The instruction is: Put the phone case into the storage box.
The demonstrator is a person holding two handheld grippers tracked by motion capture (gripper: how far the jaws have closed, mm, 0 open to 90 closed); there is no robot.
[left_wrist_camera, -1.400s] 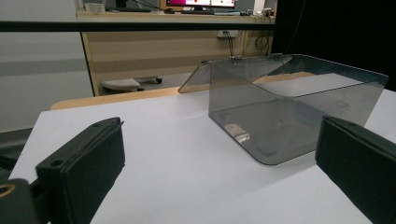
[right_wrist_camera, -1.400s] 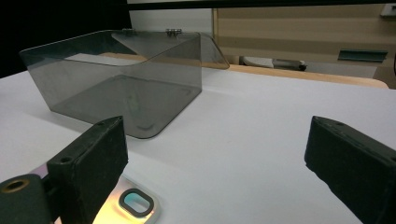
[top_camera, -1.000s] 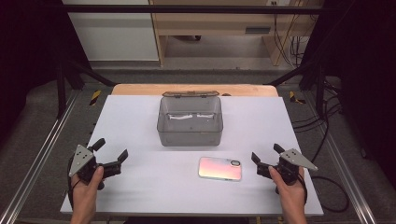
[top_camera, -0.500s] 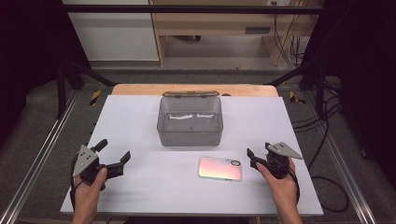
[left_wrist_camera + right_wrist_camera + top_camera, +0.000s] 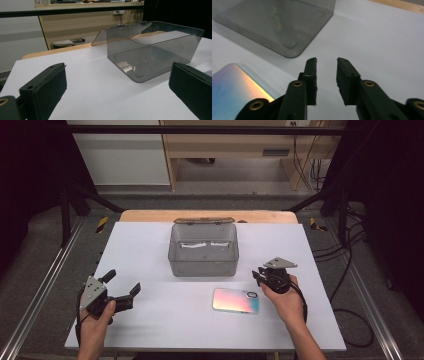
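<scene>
Since the earlier frames, the right gripper [image 5: 261, 276] has swung inward and toward the far side, past the phone's right end, its jaws having just been closing; a narrow gap remains and nothing sits between them. The left gripper [image 5: 121, 285] rests at the near left, jaws wide apart and empty. The phone [image 5: 236, 300] lies flat near the table's [image 5: 150, 245] front edge, long axis left to right, just near-left of the right jaws and well apart from the left hand. Beyond stands the clear box [image 5: 203, 251], lid open; whether anything lies inside is hard to tell through its tinted walls.
</scene>
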